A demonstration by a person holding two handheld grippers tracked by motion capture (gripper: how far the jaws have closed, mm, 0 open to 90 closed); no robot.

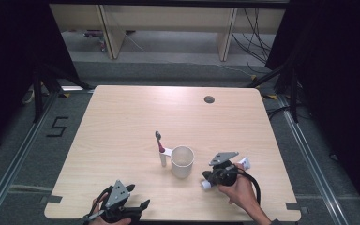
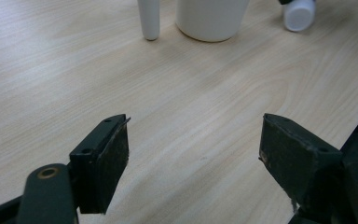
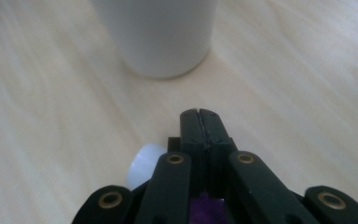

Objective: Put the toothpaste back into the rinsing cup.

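Right gripper: jaws pressed together over a white-capped tube lying on the pale wooden table, just right of the white cylindrical cup.
Left gripper: jaws spread wide, empty, near the table's front edge.
Toothbrush: white-handled, propped upright against the cup's left side.
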